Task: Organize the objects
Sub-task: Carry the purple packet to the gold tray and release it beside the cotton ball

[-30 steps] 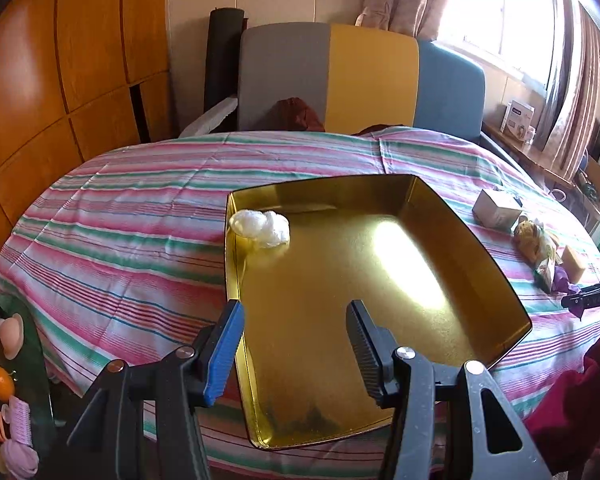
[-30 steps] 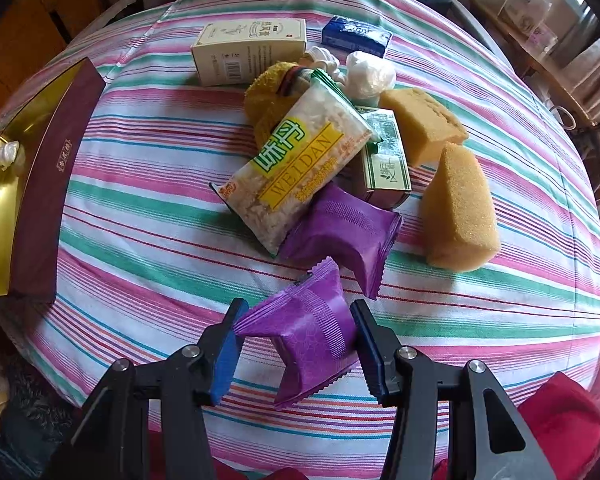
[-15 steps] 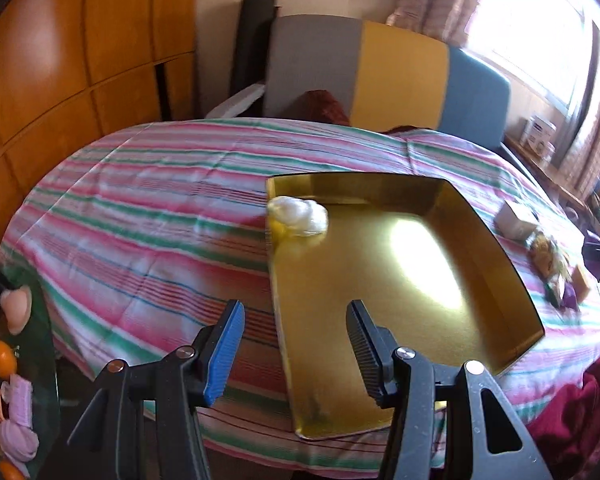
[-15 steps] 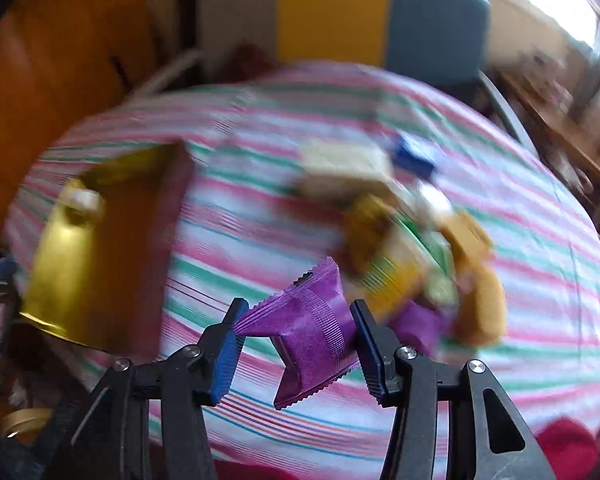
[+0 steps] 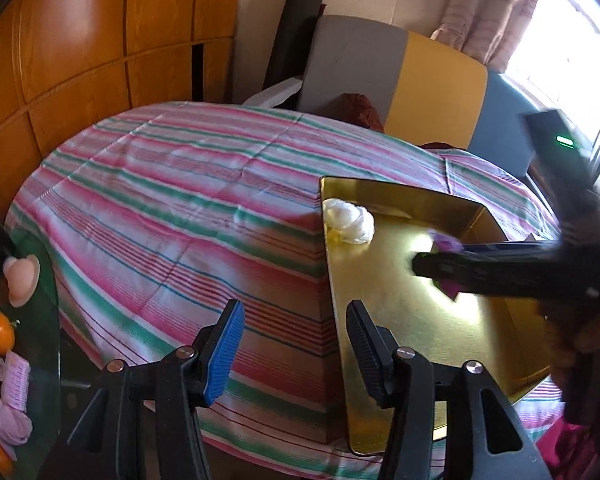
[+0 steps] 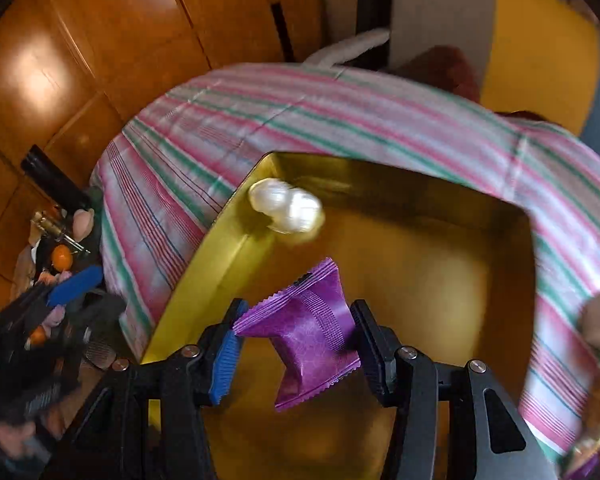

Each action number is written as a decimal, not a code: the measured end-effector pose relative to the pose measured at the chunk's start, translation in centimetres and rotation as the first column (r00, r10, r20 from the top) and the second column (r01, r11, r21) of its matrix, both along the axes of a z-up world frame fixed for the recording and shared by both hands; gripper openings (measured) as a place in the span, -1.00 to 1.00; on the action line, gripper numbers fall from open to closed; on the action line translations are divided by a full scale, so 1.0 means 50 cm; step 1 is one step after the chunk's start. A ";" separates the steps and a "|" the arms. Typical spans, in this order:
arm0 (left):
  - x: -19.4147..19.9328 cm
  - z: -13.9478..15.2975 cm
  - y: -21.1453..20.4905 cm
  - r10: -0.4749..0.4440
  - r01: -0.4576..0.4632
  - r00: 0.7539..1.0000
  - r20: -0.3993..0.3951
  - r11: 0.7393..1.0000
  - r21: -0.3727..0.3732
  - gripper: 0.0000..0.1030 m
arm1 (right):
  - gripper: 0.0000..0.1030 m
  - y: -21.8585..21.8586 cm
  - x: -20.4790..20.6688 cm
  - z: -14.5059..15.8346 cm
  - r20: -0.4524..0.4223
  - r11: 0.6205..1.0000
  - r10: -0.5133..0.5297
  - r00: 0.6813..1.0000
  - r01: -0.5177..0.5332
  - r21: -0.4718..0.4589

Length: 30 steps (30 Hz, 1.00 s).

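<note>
Striped tablecloth (image 6: 340, 120); purple packet (image 6: 308, 324) over gold tray (image 6: 460, 280).

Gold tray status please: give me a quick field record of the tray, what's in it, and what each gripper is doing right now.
tray: gold tray on the striped tablecloth, open side up
inside tray: white wrapped ball near a corner
right gripper: shut on purple packet, held above the tray floor
left gripper: open, empty, at the tray's near edge
packet release: not yet done
image quality: right wrist view motion-blurred
</note>
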State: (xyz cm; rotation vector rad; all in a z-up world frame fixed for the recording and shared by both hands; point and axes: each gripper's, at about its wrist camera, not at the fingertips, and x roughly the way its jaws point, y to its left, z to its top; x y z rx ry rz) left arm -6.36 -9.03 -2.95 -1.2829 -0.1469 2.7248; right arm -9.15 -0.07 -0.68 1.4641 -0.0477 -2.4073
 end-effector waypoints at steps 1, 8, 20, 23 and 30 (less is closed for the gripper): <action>-0.002 -0.004 -0.003 0.003 -0.003 1.000 0.006 1.000 0.003 0.04 | 0.03 -0.013 -0.024 -0.016 0.019 1.000 -0.002 1.000 0.003 -0.009; -0.008 -0.019 -0.017 0.017 -0.018 0.999 0.035 1.000 0.024 0.04 | 0.03 -0.049 -0.126 -0.085 0.128 0.980 -0.089 0.988 0.110 -0.165; -0.001 -0.003 -0.006 -0.004 0.003 1.000 0.016 1.000 0.030 0.04 | 0.27 -0.038 -0.040 -0.037 0.057 0.993 -0.050 0.997 0.056 -0.101; 0.000 -0.001 0.002 -0.015 0.014 1.000 0.015 1.000 0.027 0.04 | -0.23 -0.053 -0.018 -0.063 0.085 0.999 -0.009 0.996 0.005 0.043; 0.003 0.003 0.003 -0.019 0.019 1.000 0.005 1.000 0.024 0.04 | -0.54 -0.099 -0.062 -0.105 0.087 0.999 -0.002 0.996 -0.003 0.052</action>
